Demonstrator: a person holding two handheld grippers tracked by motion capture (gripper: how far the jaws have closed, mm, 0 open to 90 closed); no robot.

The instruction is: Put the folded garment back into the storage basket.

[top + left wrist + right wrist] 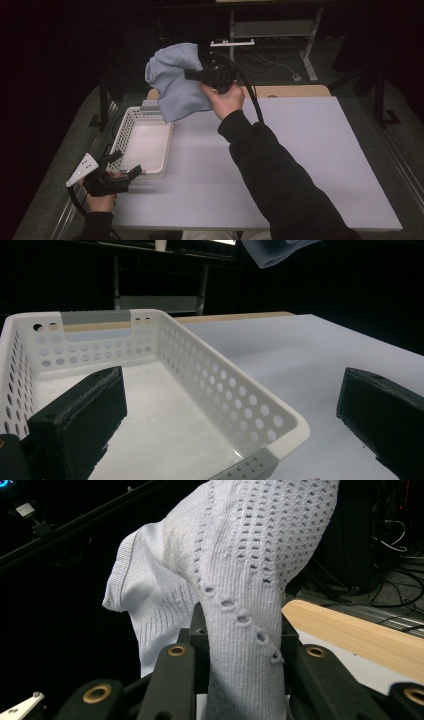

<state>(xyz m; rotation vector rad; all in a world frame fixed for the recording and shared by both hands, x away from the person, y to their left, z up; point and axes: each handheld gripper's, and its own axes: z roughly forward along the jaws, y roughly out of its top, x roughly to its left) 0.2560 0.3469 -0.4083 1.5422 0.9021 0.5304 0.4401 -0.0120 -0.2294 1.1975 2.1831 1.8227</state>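
The white table (310,150) carried a white perforated basket (131,131) at its left edge. Above the basket's far end hung a pale blue knitted cloth (175,82), lifted clear of the table and pinched between the jaws of the right gripper (192,75). The left gripper (125,165) rested at the basket's near corner, jaws spread and holding nothing.

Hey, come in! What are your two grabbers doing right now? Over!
Right gripper shut on light blue knit cloth, held up above the white basket. Left gripper open, at basket's near end. Nothing in the way. Over.
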